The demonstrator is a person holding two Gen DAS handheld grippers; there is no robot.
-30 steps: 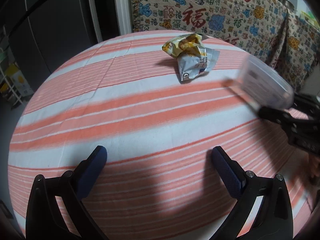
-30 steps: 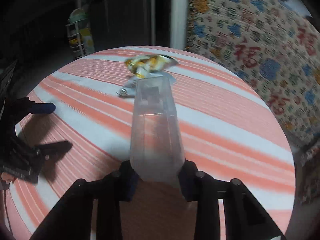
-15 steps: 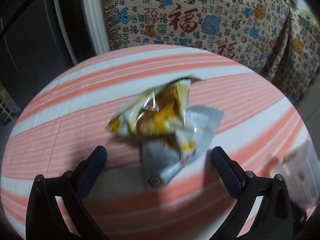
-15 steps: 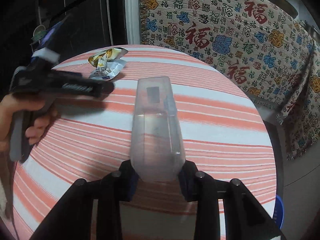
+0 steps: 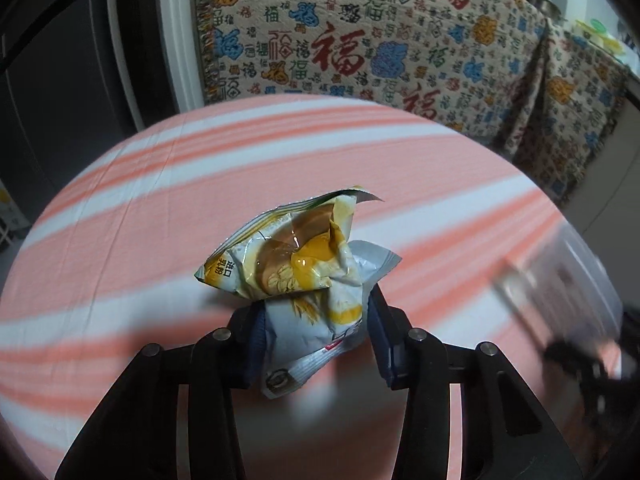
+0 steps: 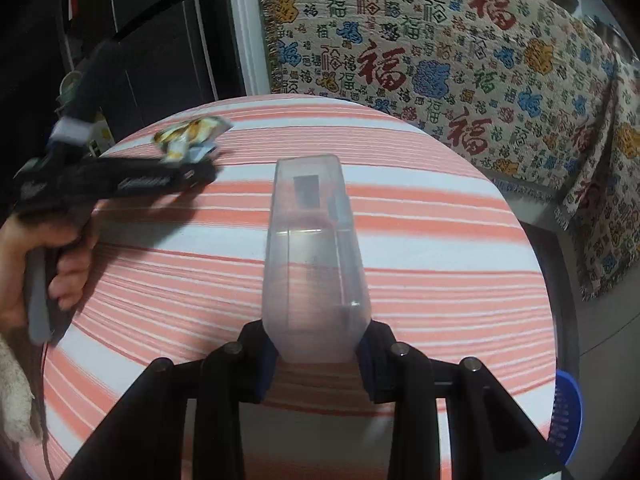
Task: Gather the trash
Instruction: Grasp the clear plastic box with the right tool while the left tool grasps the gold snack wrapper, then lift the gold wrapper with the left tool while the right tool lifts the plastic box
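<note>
My left gripper (image 5: 316, 344) is shut on a crumpled yellow and white snack wrapper (image 5: 304, 272) and holds it just above the orange-striped tablecloth (image 5: 120, 240). The same wrapper (image 6: 188, 138) and the left gripper (image 6: 200, 174) show blurred at the far left of the right wrist view. My right gripper (image 6: 316, 354) is shut on a clear plastic container (image 6: 314, 256) that points forward over the round table (image 6: 440, 260). The container (image 5: 560, 280) also appears blurred at the right of the left wrist view.
A patterned cloth with red characters (image 6: 440, 60) hangs behind the table. Dark cabinet doors (image 6: 152, 40) stand at the back left. A blue object (image 6: 566, 412) lies low beyond the table's right edge.
My left gripper moved forward to the wrapper and closed on it. My right gripper kept hold of the container and swung to face the table's far side.
</note>
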